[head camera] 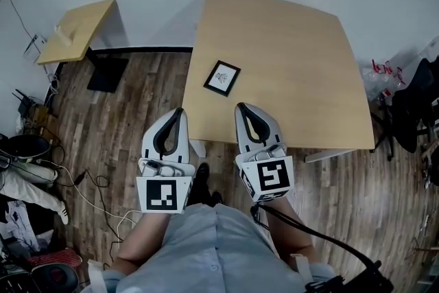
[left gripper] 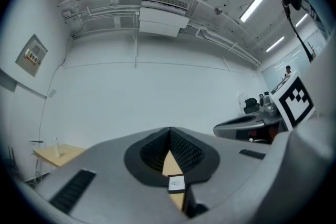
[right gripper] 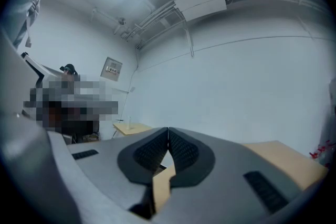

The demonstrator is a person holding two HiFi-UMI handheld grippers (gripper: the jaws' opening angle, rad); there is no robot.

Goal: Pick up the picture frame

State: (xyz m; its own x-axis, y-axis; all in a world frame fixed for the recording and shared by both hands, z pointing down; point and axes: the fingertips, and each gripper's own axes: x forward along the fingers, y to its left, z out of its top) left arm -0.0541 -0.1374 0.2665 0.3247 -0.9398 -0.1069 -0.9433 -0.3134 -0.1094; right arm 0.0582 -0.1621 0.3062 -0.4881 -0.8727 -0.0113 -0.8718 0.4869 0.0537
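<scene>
A pale worktop (head camera: 295, 65) is standing on plank flooring (head camera: 130, 113), the picture frame (head camera: 222, 77) lying flat near its left edge, bare wood around it. The left claw (head camera: 180, 112) and right claw (head camera: 240, 107) are hovering by the near edge, both closed, empty.

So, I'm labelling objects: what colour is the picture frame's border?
The frame has a black border; the head view shows it best.

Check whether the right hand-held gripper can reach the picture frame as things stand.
Probably yes: the picture frame lies flat on the table just ahead of the right hand-held gripper, with nothing between them. Its jaws are together, so they must open first.
</scene>
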